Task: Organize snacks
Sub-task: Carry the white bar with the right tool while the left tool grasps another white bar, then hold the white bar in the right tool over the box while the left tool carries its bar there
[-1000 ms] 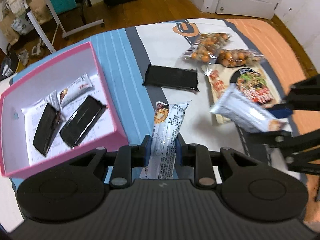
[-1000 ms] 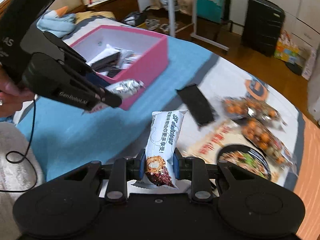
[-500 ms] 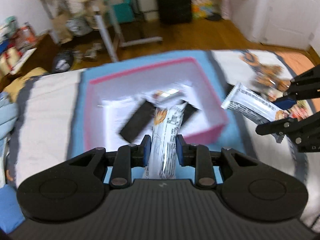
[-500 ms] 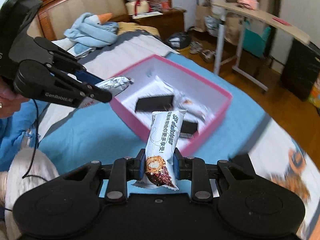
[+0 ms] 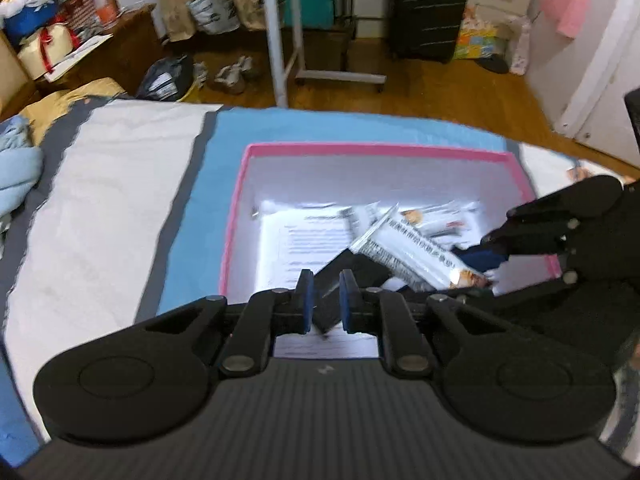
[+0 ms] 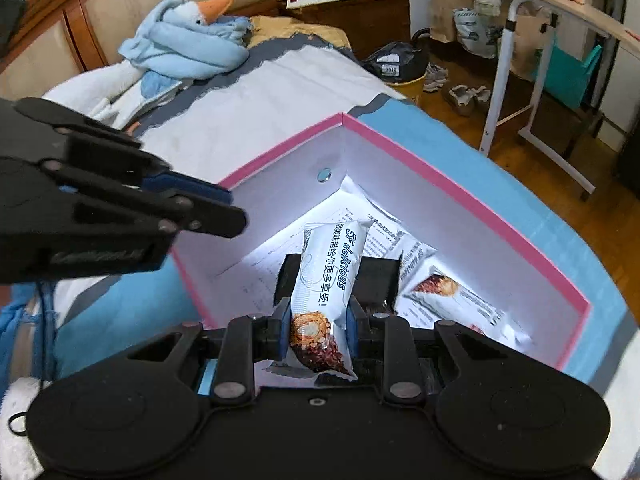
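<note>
Left tongs narrowed to a slit, just closed further, nothing pinched between the blue pads; poised over the near edge of the pink box on the bed. Right tongs clamped on 1 white snack bar, held above the box's inside. Lying in the box: black packets, other white bars, a printed sheet.
</note>
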Motion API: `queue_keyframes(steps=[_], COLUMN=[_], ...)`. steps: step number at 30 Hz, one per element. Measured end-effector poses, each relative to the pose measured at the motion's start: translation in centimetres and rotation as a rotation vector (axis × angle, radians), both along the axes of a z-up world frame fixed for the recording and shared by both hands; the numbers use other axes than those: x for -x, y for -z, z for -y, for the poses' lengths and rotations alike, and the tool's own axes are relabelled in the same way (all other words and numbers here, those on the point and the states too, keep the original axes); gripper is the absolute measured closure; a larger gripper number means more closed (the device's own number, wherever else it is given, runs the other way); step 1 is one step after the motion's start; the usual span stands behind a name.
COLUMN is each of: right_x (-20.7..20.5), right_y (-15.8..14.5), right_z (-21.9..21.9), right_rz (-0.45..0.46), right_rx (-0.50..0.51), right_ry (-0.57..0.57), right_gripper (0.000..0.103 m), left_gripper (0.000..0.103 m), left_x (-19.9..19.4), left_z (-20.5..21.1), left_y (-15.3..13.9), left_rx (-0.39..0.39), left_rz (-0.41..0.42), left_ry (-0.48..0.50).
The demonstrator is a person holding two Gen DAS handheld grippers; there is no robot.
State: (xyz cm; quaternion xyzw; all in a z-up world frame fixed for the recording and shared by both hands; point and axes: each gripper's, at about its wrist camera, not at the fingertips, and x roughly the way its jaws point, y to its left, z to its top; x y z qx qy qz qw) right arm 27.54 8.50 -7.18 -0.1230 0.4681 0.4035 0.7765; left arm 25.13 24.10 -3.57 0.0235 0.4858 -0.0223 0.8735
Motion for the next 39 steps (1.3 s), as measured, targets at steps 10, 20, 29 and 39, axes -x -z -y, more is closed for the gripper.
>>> queue_keyframes(steps=[10, 20, 29, 39], right_x=[0.0, 1.3, 1.3, 0.7], right_y=[1.3, -0.7, 0.1, 0.4], right_z=[0.6, 1.9, 1.5, 1.9], right_rz=[-0.029, -0.024, -0.024, -0.037], right_rx=[-0.026, -0.05, -0.005, -0.011], right_ry=[0.028, 0.03, 0.027, 0.034], right_gripper=[0.072, 0.072, 0.072, 0.072], left_gripper=[0.08, 0.05, 0.036, 0.082], left_x=[7.4, 9.8, 7.8, 8.5], left_z=[-1.2, -1.7, -2.6, -4.8], left_y=[0.8, 6.4, 13.9, 13.0], left_rx=[0.085, 0.059, 0.062, 0.077], left_rz=[0.035, -0.056, -0.182, -0.246], left_ry=[0.06, 0.087, 0.034, -0.091])
